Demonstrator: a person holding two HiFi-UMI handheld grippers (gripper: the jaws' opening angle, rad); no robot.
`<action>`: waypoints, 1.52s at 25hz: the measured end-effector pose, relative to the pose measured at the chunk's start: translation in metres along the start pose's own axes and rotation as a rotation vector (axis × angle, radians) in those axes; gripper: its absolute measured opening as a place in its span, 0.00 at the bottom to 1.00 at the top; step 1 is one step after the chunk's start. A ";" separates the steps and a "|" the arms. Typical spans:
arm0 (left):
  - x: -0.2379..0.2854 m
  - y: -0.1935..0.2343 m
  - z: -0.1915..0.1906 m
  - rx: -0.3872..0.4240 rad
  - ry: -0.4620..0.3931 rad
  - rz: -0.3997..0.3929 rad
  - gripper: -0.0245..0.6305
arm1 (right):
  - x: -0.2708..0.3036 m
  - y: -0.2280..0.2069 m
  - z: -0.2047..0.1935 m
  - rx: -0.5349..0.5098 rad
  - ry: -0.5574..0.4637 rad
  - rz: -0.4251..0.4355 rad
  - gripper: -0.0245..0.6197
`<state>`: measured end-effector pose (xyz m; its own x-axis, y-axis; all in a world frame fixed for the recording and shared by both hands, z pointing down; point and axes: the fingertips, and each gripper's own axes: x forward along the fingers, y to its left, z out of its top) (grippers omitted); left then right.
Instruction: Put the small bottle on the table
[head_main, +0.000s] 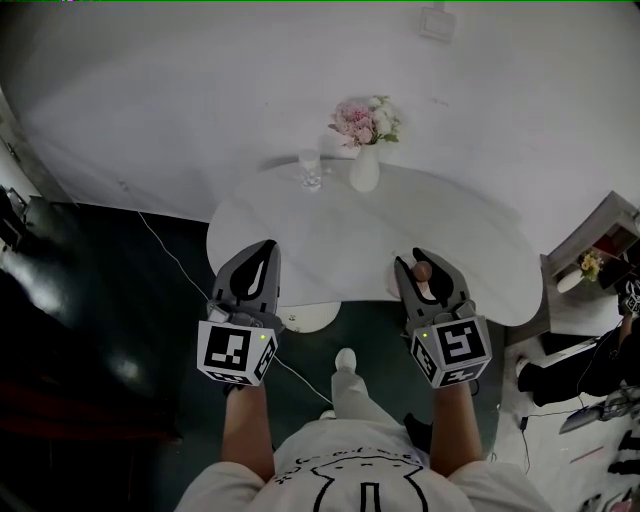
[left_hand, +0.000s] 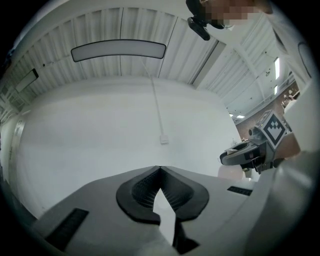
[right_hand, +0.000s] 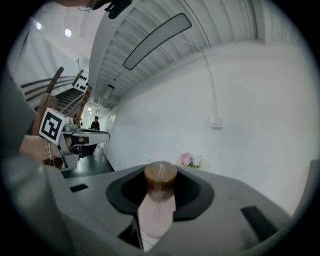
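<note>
The small bottle (head_main: 422, 271), pale pink with a brown cap, sits upright between the jaws of my right gripper (head_main: 420, 260), which is shut on it. In the right gripper view the bottle (right_hand: 159, 200) fills the gap and its cap stands above the pads. This gripper hovers over the near right edge of the white table (head_main: 330, 235). My left gripper (head_main: 267, 247) is over the table's near left edge, shut and holding nothing; in the left gripper view its tips (left_hand: 160, 170) meet.
A white vase of pink flowers (head_main: 364, 160) and a clear glass (head_main: 311, 170) stand at the table's far side. Below are the round table base (head_main: 305, 318), a thin cable on the dark floor and my shoe (head_main: 346, 358). A shelf (head_main: 600, 250) stands to the right.
</note>
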<state>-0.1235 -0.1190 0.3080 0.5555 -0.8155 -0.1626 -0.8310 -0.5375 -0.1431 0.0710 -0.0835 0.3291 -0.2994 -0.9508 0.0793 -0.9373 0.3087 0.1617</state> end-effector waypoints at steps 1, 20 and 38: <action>0.004 0.002 -0.002 0.002 0.003 0.000 0.04 | 0.006 -0.002 -0.001 0.004 0.002 0.004 0.22; 0.130 0.065 -0.048 -0.024 0.054 0.034 0.04 | 0.165 -0.057 -0.036 0.047 0.052 0.108 0.22; 0.227 0.103 -0.086 -0.022 0.109 0.057 0.04 | 0.273 -0.101 -0.077 0.089 0.127 0.172 0.22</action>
<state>-0.0857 -0.3777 0.3406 0.5018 -0.8627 -0.0630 -0.8623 -0.4932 -0.1145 0.0978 -0.3723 0.4098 -0.4362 -0.8720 0.2220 -0.8883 0.4567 0.0485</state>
